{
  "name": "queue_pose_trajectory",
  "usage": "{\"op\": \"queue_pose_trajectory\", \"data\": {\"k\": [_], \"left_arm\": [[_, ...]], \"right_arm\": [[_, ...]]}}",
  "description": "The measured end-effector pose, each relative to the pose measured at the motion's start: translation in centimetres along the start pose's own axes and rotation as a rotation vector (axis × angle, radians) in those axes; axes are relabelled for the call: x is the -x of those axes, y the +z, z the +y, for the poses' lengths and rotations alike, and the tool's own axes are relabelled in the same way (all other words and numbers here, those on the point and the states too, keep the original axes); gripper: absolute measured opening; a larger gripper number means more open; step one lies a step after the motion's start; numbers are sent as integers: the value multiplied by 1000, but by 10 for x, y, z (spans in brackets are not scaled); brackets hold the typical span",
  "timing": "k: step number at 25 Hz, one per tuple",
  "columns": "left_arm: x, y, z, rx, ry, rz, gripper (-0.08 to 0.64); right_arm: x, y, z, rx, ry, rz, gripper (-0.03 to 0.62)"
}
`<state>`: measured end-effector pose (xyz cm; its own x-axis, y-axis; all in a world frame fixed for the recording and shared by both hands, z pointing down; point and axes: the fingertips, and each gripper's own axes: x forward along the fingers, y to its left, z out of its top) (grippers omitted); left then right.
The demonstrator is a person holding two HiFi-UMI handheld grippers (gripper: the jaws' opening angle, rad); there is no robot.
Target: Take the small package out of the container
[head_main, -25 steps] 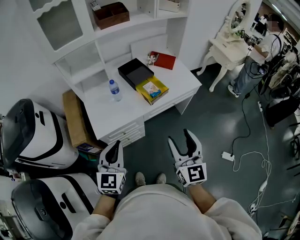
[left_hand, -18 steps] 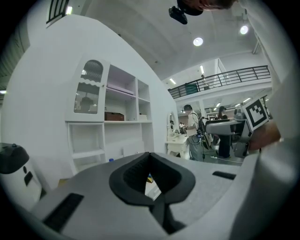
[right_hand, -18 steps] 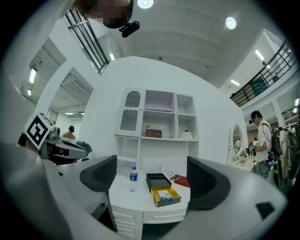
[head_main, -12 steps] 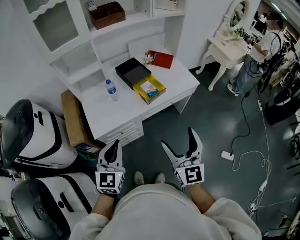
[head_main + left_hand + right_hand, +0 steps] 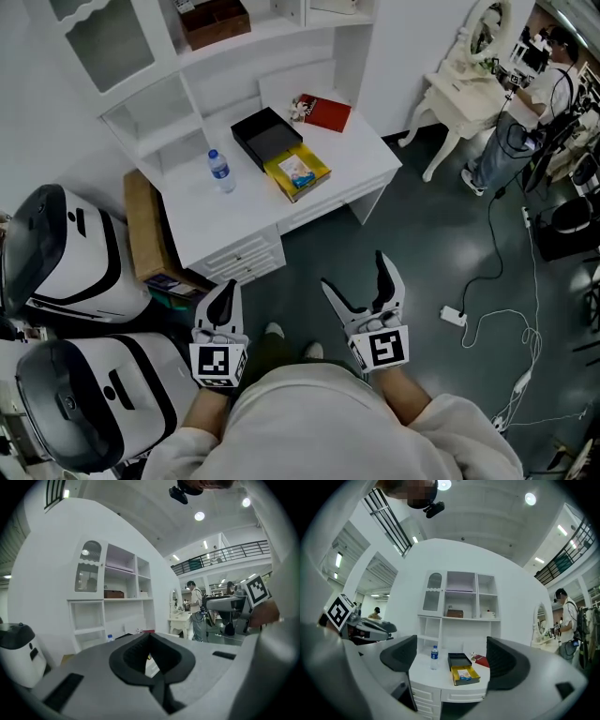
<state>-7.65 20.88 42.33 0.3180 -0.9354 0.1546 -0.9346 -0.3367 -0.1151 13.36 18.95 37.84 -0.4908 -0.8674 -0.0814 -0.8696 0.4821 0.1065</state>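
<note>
Head view, upper middle of frame: small package (image 5: pixel 300 171) lying inside yellow container (image 5: pixel 280 183) on white desk (image 5: pixel 349 150), just beside black box (image 5: pixel 268 137). Lower middle: right gripper (image 5: pixel 353 272) with jaws spread wide, nothing between them, well apart from the desk. Lower left: left gripper (image 5: pixel 226 290) with jaws pressed together, gripping nothing.

The table (image 5: pixel 347 164) is white, the container (image 5: pixel 320 168) on it yellow with a pale, blue-marked package (image 5: pixel 300 170) inside, and near the container are a black box (image 5: pixel 267 137), a red booklet (image 5: pixel 324 112) and a blue-capped clear bottle (image 5: pixel 219 172).
</note>
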Motion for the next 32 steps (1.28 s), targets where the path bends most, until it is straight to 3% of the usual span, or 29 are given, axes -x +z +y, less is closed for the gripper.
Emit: {"op": "queue_pose_trajectory", "data": {"k": [6, 15, 26, 32], "left_arm": [[-15, -5, 1, 13, 13, 4, 8], [-82, -9, 25, 38, -5, -5, 8], [-188, -9, 96, 84, -4, 20, 8], [-231, -9, 134, 98, -10, 39, 8]], "right_arm": [[-14, -7, -10, -3, 14, -2, 437], [-70, -22, -32, 19, 23, 27, 437], [-197, -60, -68, 27, 43, 116, 436], [-267, -101, -80, 24, 60, 217, 436]]}}
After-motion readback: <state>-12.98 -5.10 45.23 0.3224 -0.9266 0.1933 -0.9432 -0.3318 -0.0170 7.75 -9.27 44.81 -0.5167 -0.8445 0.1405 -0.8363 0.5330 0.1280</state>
